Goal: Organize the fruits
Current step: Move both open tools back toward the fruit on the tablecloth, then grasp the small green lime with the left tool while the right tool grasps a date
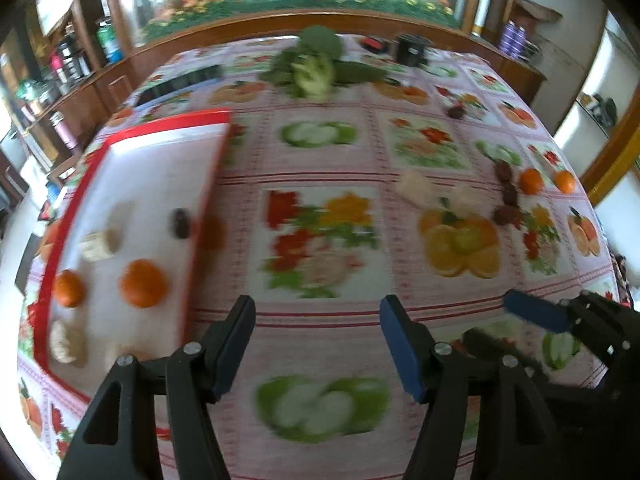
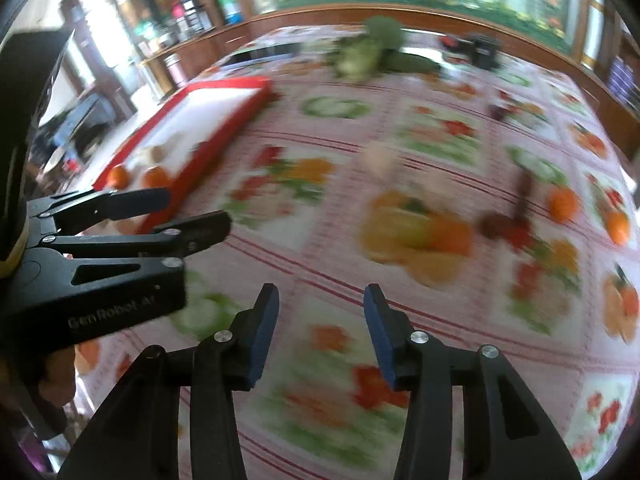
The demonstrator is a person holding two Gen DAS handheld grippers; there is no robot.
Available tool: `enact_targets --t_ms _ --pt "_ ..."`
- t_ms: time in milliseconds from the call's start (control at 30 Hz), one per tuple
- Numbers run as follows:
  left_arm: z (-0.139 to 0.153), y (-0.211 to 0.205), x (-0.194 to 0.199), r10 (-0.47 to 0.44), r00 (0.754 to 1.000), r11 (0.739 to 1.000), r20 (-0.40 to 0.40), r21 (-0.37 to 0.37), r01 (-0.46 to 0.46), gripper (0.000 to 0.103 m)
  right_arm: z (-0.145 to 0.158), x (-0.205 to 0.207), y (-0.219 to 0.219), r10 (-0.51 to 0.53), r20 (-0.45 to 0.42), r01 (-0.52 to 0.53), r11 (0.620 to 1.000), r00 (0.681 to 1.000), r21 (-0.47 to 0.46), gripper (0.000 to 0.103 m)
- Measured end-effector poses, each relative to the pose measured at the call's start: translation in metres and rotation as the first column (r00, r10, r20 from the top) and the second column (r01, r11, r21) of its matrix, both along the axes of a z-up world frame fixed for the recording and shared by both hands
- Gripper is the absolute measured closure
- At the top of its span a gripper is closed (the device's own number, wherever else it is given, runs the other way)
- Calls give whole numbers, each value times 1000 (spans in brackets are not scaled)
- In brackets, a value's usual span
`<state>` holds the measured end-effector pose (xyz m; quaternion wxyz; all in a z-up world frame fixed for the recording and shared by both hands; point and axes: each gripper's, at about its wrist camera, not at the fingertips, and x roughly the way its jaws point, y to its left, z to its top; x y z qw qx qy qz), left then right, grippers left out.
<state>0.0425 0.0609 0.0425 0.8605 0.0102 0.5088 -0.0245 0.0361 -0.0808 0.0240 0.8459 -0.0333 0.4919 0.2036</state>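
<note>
The table carries a cloth with printed fruit and flower squares, and both pictures are blurred. At my left stands the tray, white inside with a red rim. In the tray lie two oranges, a dark fruit near the right rim, and some pale pieces which I cannot name. At the far edge of the table is a heap of greens, and beside it a black box.

More fruits wait on the cloth at my right, well apart from the tray: two oranges near the table edge, a few dark fruits just beside them, and two pale pieces closer to the middle.

My left hand-held gripper is over the cloth just right of the tray, its jaws spread with nothing between them. My right hand-held gripper is beside it, jaws also apart and empty.
</note>
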Motion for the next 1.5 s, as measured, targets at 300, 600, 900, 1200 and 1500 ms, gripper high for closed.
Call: enact_targets --t_ms 300,600,900,1200,1500 --pt "-14 -57 22 -66 997 996 -39 -60 63 35 -7 -4 -90 -200 -25 201 979 979 26 52" --pt "-31 -90 42 -67 996 996 -51 -70 63 35 -15 -8 -117 -225 -54 228 972 973 63 52" --pt "-31 -92 43 -51 999 995 12 -87 52 69 -15 2 -126 -227 -48 231 968 973 97 51" --pt "-25 -78 28 -35 999 994 -3 -109 34 76 -10 52 -94 -138 -1 138 983 990 124 51" --pt "-22 -51 22 -3 1000 987 -8 -160 1 76 -21 75 -58 -49 52 49 999 997 7 73"
